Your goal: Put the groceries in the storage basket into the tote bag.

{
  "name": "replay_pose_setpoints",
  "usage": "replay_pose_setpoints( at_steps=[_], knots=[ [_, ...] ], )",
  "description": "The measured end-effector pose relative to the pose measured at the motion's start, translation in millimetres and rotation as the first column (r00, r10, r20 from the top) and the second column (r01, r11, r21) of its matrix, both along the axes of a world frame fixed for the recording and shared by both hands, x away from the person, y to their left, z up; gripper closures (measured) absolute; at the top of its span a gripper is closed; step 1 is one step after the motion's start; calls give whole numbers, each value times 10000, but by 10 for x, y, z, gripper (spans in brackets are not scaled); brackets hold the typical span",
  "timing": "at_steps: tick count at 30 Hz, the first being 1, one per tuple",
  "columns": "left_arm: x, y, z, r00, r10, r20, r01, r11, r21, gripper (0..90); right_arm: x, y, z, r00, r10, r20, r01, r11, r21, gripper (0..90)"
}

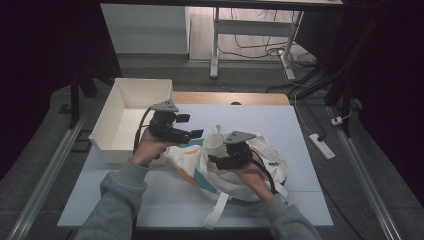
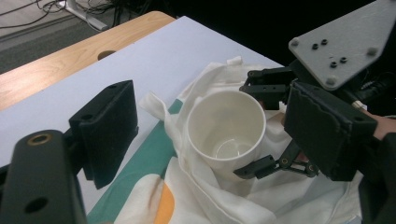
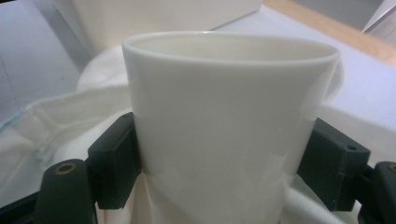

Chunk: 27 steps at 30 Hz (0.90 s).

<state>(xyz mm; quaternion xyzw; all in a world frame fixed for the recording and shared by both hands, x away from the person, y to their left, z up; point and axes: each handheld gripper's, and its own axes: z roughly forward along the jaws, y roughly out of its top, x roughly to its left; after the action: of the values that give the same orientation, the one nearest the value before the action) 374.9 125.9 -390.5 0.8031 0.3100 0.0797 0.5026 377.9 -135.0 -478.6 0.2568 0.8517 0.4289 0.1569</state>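
Note:
A white cup stands upright in my right gripper, which is shut on its lower wall; the black pads press on both sides of the cup. The cup is empty and hangs just over the mouth of a white cloth bag with teal and orange print, which lies crumpled on the table. My left gripper is open beside the bag's left edge, a little left of the cup. Its wide-set fingers hold nothing.
An open white box stands at the table's back left, just behind my left hand. The pale table top stretches bare behind and right of the bag. The bag's handle strap trails toward the front edge.

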Motion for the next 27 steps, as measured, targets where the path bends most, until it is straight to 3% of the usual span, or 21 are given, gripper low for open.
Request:
replay_pose_setpoints(
  at_steps=[5, 11, 15, 20, 24, 27],
  knots=[
    [-10, -8, 4, 10000, -43, 41, 43, 10000, 5, 179, 12, -29, -133, 9993, 22, -371, -35, 9994, -352, 223],
    [3, -10, -11, 10000, -23, -16, 23, 10000, 58, 179, 4, -35, -171, 9998, 72, -164, -76, 9997, -241, 224],
    [-2, -14, -11, 10000, -27, -2, 27, 10000, 69, 179, -9, -65, -142, 9998, 4, -219, -17, 9983, -576, 223],
    [-1, -17, -19, 10000, -40, -19, 41, 9999, 116, 180, -11, -214, -52, 9910, -70, -1338, -90, 9929, -1186, 224],
    [-3, -36, -22, 10000, -80, -19, 80, 9998, 162, 180, -34, -328, -52, 9872, -254, -1572, 48, 9915, -1300, 226],
    [-6, -51, -26, 9999, -122, -15, 122, 9997, 201, 180, -67, -297, -57, 9909, -204, -1328, -4, 9879, -1553, 229]
  ],
)
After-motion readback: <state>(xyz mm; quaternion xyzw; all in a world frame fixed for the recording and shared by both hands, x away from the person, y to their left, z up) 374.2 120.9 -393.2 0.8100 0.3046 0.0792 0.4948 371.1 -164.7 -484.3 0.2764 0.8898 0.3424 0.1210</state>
